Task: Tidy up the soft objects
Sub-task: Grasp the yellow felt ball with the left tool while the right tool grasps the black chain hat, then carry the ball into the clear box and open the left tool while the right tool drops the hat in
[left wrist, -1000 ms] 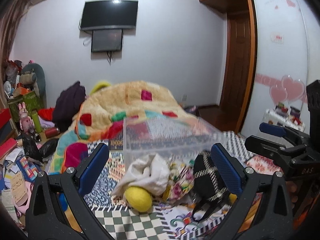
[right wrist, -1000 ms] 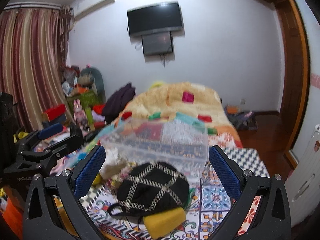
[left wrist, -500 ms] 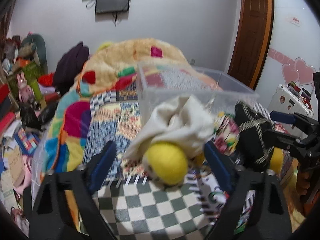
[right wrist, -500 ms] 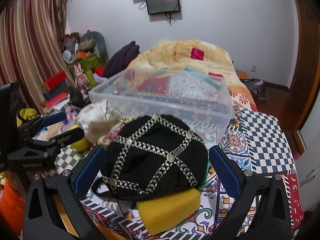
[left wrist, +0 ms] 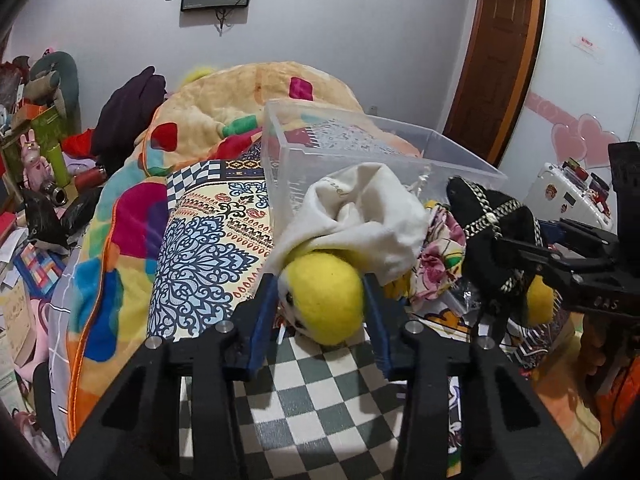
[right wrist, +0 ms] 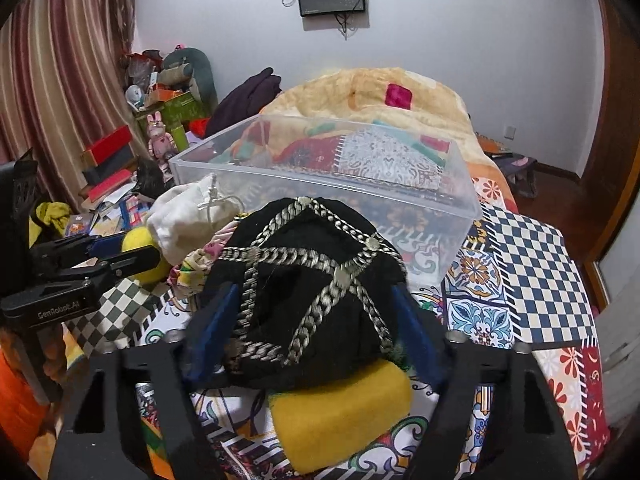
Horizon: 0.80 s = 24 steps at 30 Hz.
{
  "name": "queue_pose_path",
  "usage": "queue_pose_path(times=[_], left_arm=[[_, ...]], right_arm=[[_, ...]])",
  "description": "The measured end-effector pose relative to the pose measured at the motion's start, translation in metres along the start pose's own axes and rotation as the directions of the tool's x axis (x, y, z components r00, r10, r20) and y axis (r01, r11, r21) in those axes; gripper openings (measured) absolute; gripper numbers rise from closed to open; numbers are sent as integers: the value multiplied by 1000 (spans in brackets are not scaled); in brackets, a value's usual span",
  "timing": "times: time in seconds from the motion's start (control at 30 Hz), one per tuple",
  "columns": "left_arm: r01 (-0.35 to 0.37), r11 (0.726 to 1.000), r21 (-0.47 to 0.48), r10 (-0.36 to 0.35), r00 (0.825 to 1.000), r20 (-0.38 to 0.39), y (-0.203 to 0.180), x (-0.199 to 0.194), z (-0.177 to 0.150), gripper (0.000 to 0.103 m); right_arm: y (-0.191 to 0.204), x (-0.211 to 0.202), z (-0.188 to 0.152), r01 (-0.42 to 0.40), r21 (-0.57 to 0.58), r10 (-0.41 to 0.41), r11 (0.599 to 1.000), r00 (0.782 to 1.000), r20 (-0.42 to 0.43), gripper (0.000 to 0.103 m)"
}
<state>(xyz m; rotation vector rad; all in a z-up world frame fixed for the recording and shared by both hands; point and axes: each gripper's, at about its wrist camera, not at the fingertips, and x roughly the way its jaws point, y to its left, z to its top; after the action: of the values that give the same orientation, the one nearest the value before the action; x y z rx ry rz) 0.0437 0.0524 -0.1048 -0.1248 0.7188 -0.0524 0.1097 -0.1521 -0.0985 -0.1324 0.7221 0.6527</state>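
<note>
1. Left gripper [left wrist: 322, 300]: its jaws, wide apart a second ago, have narrowed onto the yellow felt ball [left wrist: 324, 298]; both blue pads touch its sides, so the ball appears gripped. It lies on the patchwork bedspread [left wrist: 208, 240], partly under the white cloth [left wrist: 360, 216].
2. Clear plastic bin [left wrist: 360, 148]: it stands just behind the pile, with no soft item visible inside. Judgement: sorting has barely begun, and a lift into the bin comes next.
3. Right gripper [right wrist: 316, 316]: it has advanced and partly narrowed around the black chain-trimmed bag [right wrist: 312, 288]; the pads flank the bag, but firm contact cannot be told.
4. View differences: only the right wrist view shows the yellow sponge [right wrist: 340, 412] wholly, under the bag's near edge, and the white cloth's drawstring. Only the left wrist view shows the floral fabric [left wrist: 438, 248] plainly, between cloth and bag, and pad contact on the ball.
</note>
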Motion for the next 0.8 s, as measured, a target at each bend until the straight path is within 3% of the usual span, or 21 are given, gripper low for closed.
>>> queue_pose_path(times=[0.23,0.3,0.8], left_arm=[[-15,1000,15,14,999,33,-3,-17,0,42],[-15,1000,12,15,998,57,-2,-24,2,41],[-2,1000,22,-3,983,183,-9,-50,44,41]], right_arm=[[-4,-5,3,-23,12,23,1000,999,34,33],[-6,-10,4,-24,22,22,999,998,55,21],[-7,-54,32,12,37,-20,999,974,226,18]])
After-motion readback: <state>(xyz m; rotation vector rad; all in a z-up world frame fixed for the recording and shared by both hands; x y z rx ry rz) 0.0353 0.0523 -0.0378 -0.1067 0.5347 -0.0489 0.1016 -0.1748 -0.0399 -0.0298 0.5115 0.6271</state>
